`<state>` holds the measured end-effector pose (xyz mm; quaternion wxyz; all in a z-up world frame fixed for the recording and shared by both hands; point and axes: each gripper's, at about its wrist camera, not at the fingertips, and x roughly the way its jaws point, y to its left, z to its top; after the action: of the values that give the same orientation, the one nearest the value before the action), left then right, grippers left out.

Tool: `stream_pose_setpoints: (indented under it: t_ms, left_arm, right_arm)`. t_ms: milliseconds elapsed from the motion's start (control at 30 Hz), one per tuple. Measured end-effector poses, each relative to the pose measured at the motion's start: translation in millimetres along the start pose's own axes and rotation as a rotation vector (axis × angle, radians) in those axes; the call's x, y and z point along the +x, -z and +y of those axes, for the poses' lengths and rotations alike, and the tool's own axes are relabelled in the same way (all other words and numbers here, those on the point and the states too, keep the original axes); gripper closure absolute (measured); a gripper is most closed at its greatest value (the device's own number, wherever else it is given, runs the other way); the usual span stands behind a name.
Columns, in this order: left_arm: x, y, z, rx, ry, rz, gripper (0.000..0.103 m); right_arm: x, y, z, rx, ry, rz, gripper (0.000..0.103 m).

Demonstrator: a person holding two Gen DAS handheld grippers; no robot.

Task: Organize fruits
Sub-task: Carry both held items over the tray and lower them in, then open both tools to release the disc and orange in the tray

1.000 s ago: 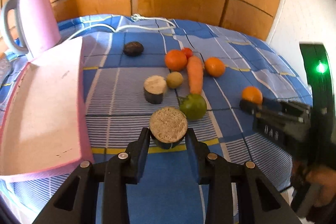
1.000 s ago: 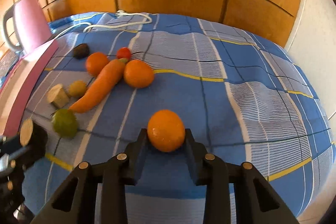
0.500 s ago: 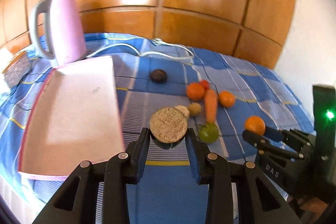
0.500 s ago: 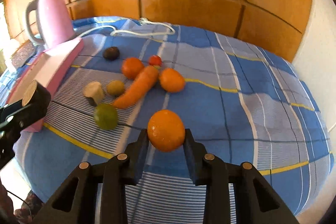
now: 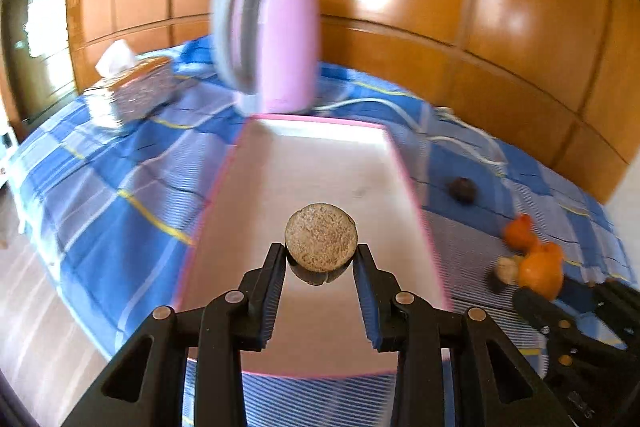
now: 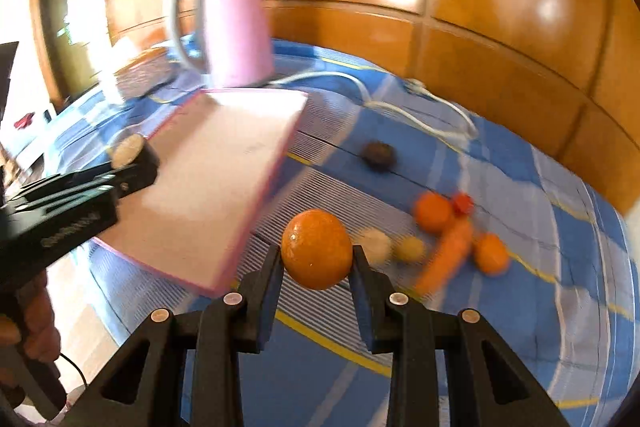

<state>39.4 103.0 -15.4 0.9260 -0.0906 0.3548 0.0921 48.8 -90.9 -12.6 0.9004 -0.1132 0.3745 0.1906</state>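
Both claws carry produce toward the pink tray on the bed

At left, the left claw (image 5: 321,259) is clamped on a dark-skinned cut piece (image 5: 321,239), hanging over the near part of the tray (image 5: 320,143). To its right, the right claw (image 6: 316,259) is clamped on an orange (image 6: 317,249), short of the tray's right edge, above the bedspread (image 6: 520,307). Risks: the round orange could roll off the shallow tray if released high, and the two claws may collide over it. Further right, loose fruit and a carrot (image 6: 444,255) wait.

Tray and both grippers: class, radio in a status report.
Left gripper shut on cut brown piece, over tray. Right gripper shut on orange, beside tray. Nothing blocking.
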Motion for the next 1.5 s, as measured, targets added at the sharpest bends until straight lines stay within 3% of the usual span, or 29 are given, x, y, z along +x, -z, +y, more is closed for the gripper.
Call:
stream_pose_setpoints:
  t_ms: [133, 200, 267, 500, 667, 1000, 1500]
  left_arm:
    - [5.3, 0.4, 20.6, -0.027, -0.047, -0.005, 0.067]
    - [7.9, 2.1, 27.2, -0.029, -0.062, 0.0, 0.062]
    - [8.3, 4.4, 33.0, -0.042, -0.077, 0.001, 0.048]
    - [1.6, 10.4, 49.6, -0.098, -0.109, -0.001, 0.042]
    - [-2.8, 11.7, 55.3, -0.13, -0.11, 0.005, 0.041]
    - [-14.3, 15.0, 24.0, -0.044, -0.078, -0.005, 0.036]
    - [-34.1, 15.3, 0.0, 0.022, -0.019, -0.039, 0.036]
  right_arm:
    - [11.9, -21.1, 33.7, -0.054, -0.041, -0.012, 0.07]
    - [20.1, -29.0, 47.8, -0.078, -0.054, -0.014, 0.07]
    - [30.2, -35.3, 62.1, -0.098, -0.067, -0.009, 0.07]
    - [48.3, -40.2, 92.3, -0.141, -0.072, 0.005, 0.064]
    - [34.5, -37.2, 89.1, -0.133, -0.034, -0.026, 0.058]
    - [16.3, -31.5, 54.8, -0.021, 0.061, -0.045, 0.058]
    - [-7.1, -24.9, 43.6, 0.007, 0.075, -0.11, 0.058]
